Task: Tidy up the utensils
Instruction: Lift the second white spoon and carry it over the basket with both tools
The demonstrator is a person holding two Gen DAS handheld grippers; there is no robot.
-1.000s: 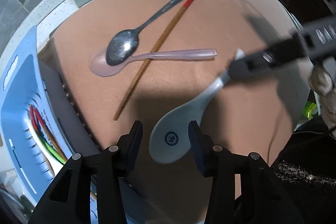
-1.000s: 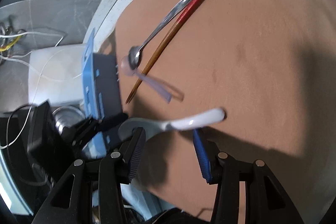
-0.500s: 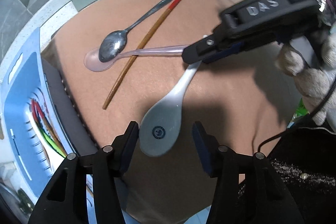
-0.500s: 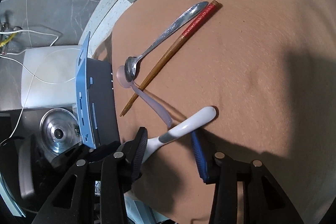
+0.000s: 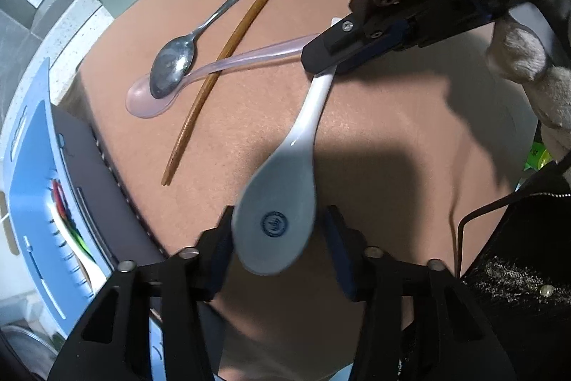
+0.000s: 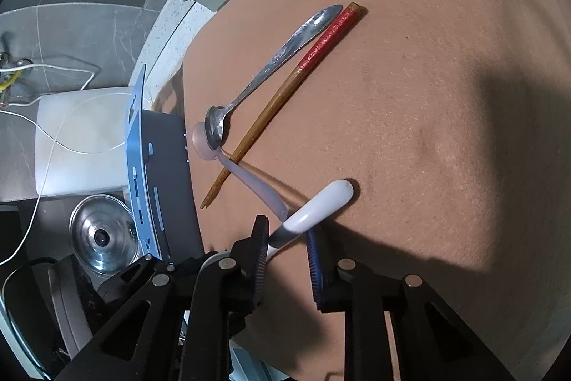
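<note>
I had the white ceramic spoon [image 5: 285, 199] between both tools, bowl end towards me and handle running away across the tan mat [image 5: 410, 116]. My right gripper [image 6: 285, 243] had just been closing and now pinched the handle near its far end; from its own camera the pads looked pressed against the shaft. My left gripper [image 5: 276, 238] had also been narrowing, its pads flanking the bowl. The left pad seemed to touch the rim, while a sliver of gap showed at the right one, so I judged it not yet clamped. The spoon looked raised off the mat at the bowl end. As for progress: the blue rack [image 5: 32, 174] at the left edge already held a few coloured pieces, though they were too small to name. Still lying loose on the mat were the metal spoon [image 5: 200, 49], resting in the bowl of the translucent pink spoon [image 5: 214, 70], and one red-tipped chopstick [image 5: 228, 56] crossing it. So most sorting remained.
</note>
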